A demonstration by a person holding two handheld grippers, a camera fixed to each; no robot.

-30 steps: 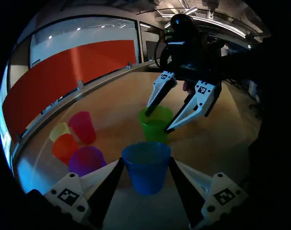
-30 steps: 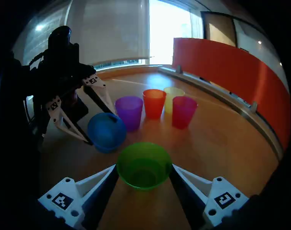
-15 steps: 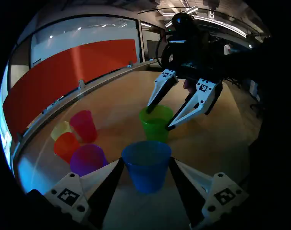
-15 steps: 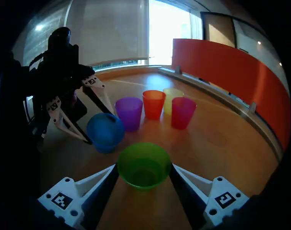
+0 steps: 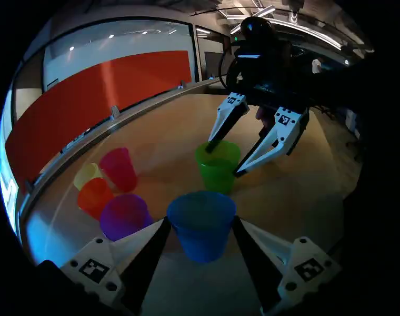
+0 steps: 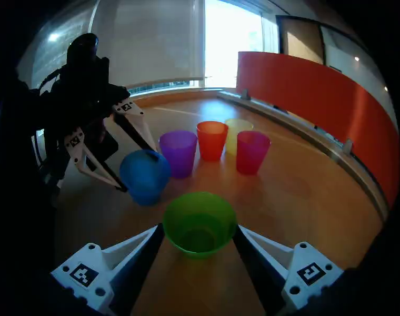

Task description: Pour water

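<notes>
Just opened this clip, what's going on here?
A person holds a claw in each hand. The left claw grips a blue cup and the right claw grips a green cup, facing each other over a wooden table. A purple cup, orange cup, yellow cup and pink cup stand clustered nearby. No pouring shows yet.

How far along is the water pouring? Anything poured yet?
Done: each cup is gripped, the blue cup by the left gripper, the green cup by the right gripper. In hand: they are held near each other, neither tipped over the other. Left: the pour itself; no stream shows, and whether either holds water is unclear. The purple cup, orange cup, yellow cup and pink cup stand aside.
</notes>
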